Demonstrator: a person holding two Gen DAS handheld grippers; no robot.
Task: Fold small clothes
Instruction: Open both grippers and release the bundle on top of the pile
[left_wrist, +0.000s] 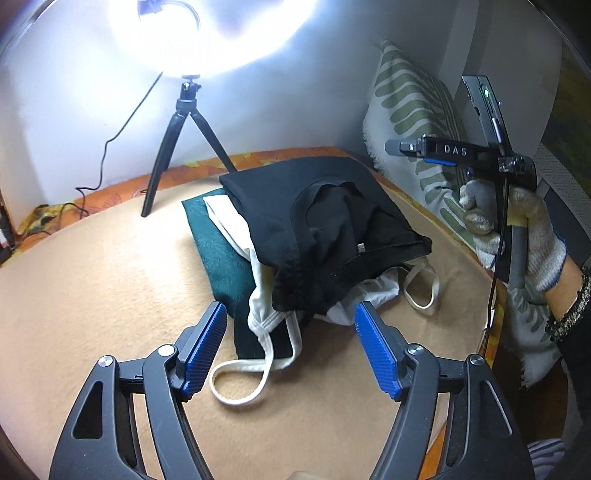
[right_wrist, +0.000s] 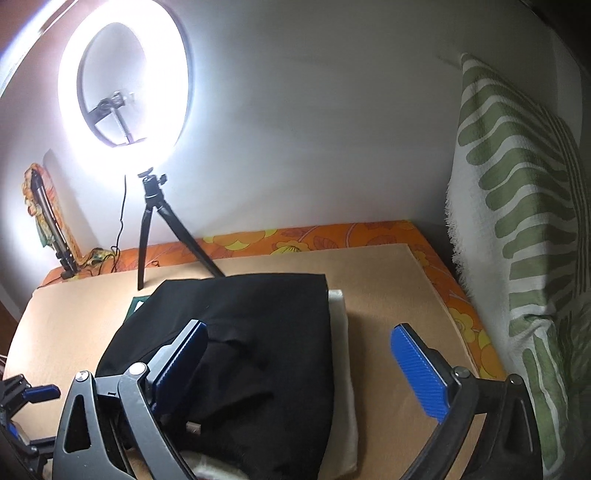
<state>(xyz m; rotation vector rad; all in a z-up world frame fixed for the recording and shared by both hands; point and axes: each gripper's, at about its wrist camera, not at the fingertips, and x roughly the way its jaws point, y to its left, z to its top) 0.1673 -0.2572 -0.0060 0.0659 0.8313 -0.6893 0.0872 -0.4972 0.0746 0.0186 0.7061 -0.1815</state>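
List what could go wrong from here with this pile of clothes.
1. The white garment's strap loops trail loose off the pile toward the open left gripper; a finger could snag one and drag the stack.
2. The black garment lies rumpled on top, overhanging the folded green piece; it may slide off.
3. The ring light's tripod stands close behind the pile; a knock could tip it.

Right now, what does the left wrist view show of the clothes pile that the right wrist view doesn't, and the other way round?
Left wrist only: the dark green cloth spread out at the bottom of the pile, the white garment's loose straps trailing toward the open left gripper, and the gloved right hand.

Right wrist only: the whole ring light and the black garment's flat back edge.

Both: the black garment on top, the white one beneath, tripod, striped pillow. The right gripper is open.
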